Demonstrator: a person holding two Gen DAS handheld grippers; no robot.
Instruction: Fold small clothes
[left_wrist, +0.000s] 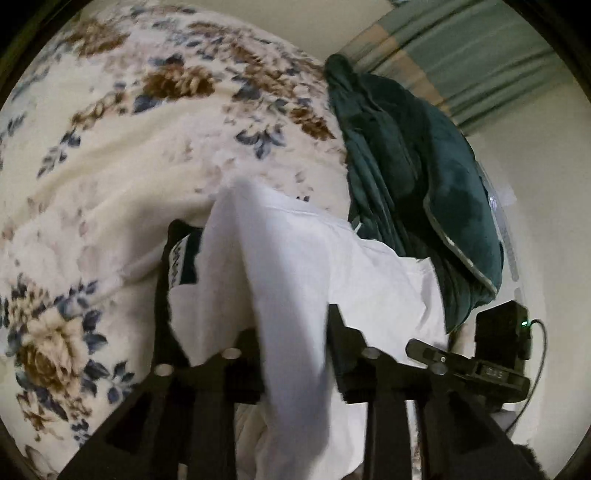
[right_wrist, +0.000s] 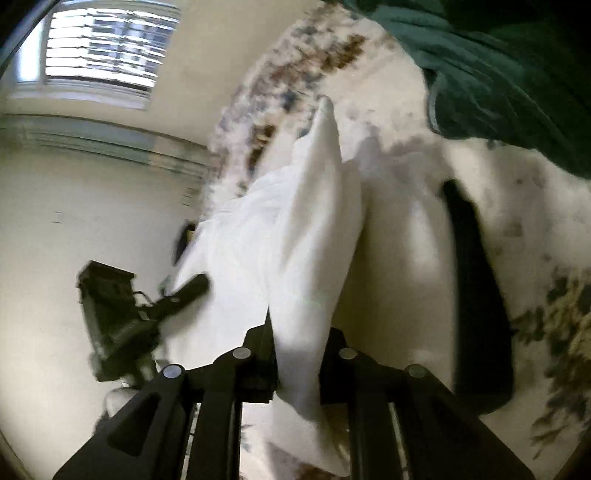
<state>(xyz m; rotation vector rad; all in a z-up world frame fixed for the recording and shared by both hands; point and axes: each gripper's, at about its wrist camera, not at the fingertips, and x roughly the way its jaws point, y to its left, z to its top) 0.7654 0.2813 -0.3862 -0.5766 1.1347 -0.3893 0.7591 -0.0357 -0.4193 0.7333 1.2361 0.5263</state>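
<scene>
A floral bed fills the room; beyond it, cream walls, striped curtain, bright slatted window.

This is a bedroom in a home. A bed fills most of both views, covered by a cream fleece blanket printed with brown and blue flowers. At the far edge of that blanket lies a dark teal plush cushion with pale piping, and behind the cushion hangs a grey-green and tan striped curtain. Beside the bed the plain cream walls rise to a window with white slatted blinds; blur makes the slats hard to confirm, so they may be bars.
</scene>
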